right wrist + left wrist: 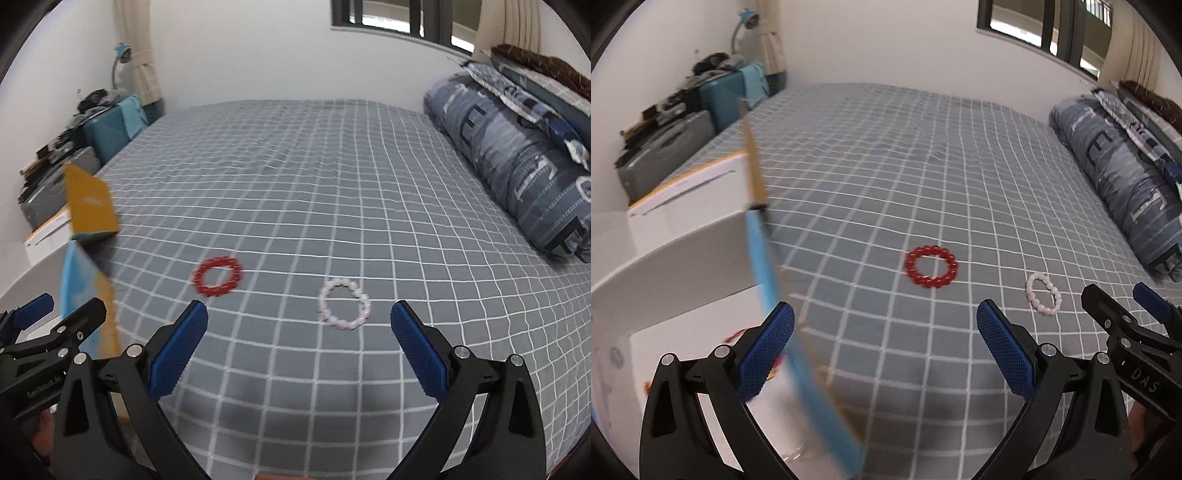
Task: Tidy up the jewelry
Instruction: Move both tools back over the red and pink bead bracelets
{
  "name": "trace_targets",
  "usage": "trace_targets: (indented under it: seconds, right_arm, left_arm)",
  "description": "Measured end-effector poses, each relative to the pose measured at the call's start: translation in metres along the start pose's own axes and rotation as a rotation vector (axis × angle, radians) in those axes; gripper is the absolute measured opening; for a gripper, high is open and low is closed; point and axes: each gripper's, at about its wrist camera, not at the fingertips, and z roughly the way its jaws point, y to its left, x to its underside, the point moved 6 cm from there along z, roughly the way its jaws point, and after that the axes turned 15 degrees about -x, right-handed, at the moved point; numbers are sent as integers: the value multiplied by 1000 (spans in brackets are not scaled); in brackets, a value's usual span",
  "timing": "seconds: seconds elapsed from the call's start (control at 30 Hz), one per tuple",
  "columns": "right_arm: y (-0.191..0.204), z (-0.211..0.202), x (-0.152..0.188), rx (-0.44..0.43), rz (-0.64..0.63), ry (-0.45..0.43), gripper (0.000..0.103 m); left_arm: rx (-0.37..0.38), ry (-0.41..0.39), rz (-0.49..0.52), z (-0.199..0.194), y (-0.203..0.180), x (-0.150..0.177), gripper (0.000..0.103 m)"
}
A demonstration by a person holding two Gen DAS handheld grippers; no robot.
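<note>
A red bead bracelet lies flat on the grey checked bed sheet. A pale pink-white bead bracelet lies to its right. My left gripper is open and empty, short of the red bracelet, with its left finger beside an open white box with a blue and yellow flap. Something red shows dimly inside the box. My right gripper is open and empty, just short of the pale bracelet.
A rolled blue patterned duvet lies along the bed's right side. Suitcases and clutter stand past the left edge, by the wall. A window is high on the far wall.
</note>
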Motion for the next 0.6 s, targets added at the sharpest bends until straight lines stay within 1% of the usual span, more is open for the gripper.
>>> trace_targets:
  seconds: [0.1, 0.17, 0.23, 0.33, 0.4, 0.53, 0.6]
  right_arm:
    - [-24, 25, -5, 7, 3, 20, 95]
    - [-43, 47, -8, 16, 26, 58, 95]
    - [-57, 62, -8, 7, 55, 74, 95]
    - [-69, 88, -6, 27, 33, 117, 95]
    - [-74, 101, -2, 26, 33, 139, 95]
    - [-85, 122, 6, 13, 33, 178, 95]
    - [-86, 129, 10, -1, 43, 196, 91]
  left_arm:
    - [-8, 21, 43, 28, -30, -8, 97]
    - [-18, 25, 80, 47, -49, -11, 97]
    - [-20, 43, 93, 68, -64, -13, 97]
    - [-18, 85, 103, 101, -80, -14, 97]
    - [-18, 113, 94, 121, -86, -12, 97]
    - [-26, 154, 72, 148, -89, -11, 97]
    - [-26, 170, 61, 160, -90, -10, 97]
